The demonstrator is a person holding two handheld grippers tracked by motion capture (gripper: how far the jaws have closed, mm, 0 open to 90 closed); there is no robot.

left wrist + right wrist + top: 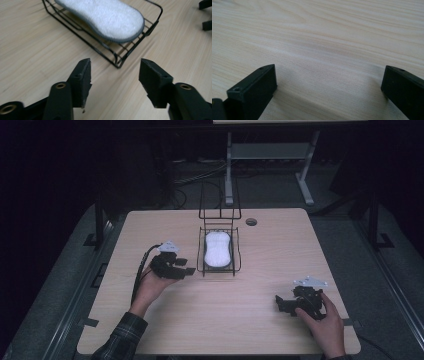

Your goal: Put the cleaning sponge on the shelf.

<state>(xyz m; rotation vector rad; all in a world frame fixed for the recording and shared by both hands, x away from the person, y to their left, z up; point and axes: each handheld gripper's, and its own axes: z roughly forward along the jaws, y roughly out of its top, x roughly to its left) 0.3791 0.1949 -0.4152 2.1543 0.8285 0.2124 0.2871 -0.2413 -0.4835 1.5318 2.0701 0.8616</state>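
Note:
A white oblong sponge pad (217,249) with a grey edge lies in a low black wire basket (202,261) at the middle of the wooden table (250,310). My left gripper (186,266) is held just left of the basket, open, its jaws aimed at the basket's near corner (117,65) with nothing between them. The pad (105,17) fills the basket's bed in the left gripper view. My right gripper (280,304) rests low at the table's front right, open wide over bare wood (324,50).
A tall black wire frame (220,200) rises from the basket's far end. A round cable hole (251,221) sits in the table's far edge. Beyond the table stands a grey metal stand (270,155) on a dark floor with cables.

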